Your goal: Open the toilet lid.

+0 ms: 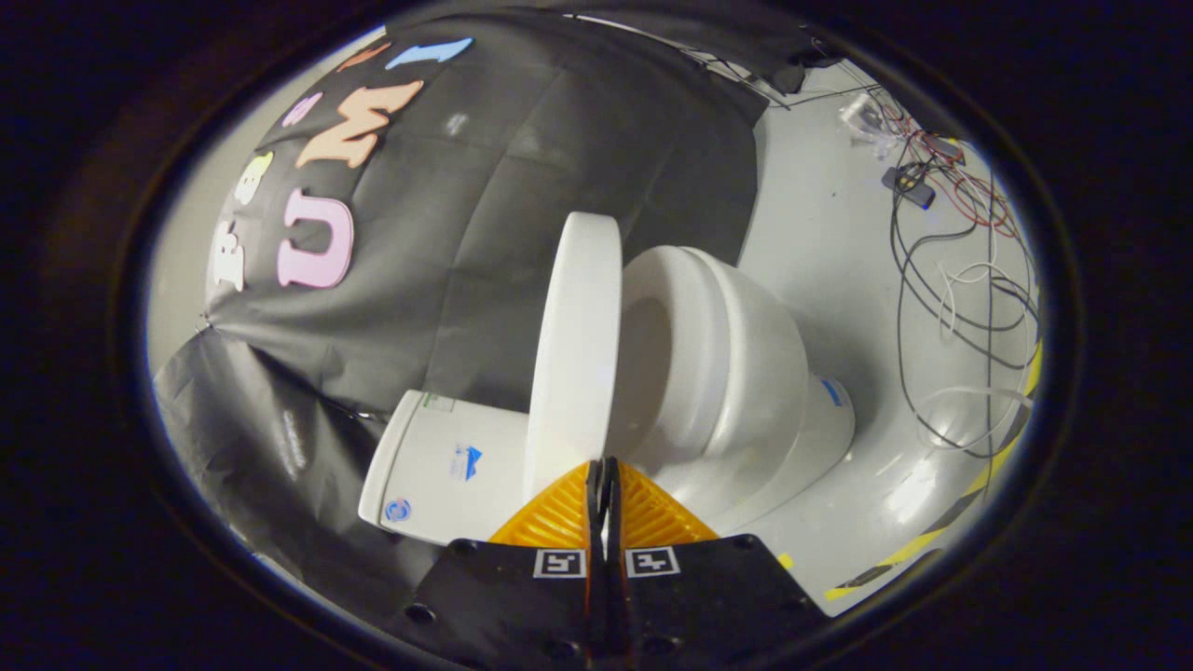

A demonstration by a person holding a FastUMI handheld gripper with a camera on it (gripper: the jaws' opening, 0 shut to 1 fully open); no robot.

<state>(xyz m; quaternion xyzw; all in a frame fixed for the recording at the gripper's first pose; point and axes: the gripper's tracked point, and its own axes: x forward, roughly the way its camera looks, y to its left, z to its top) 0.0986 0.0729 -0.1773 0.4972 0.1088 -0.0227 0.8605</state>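
1. Looking along your gripper (604, 471), note that its two fingers are pressed together with no gap between them and nothing held between the tips.
2. Locate the toilet lid (573, 345) just ahead of the fingertips. It is raised, standing away from the seat (652, 280), with its edge facing you.
3. Identify the toilet bowl (746, 373) on the far side of the lid and the white cistern (447, 466) on its near side, against the black cloth wall (522, 186).
4. Observe the loose cables (941, 270) lying on the grey floor (820, 233), beyond the bowl, and the yellow-and-black tape (932, 540) on the floor.
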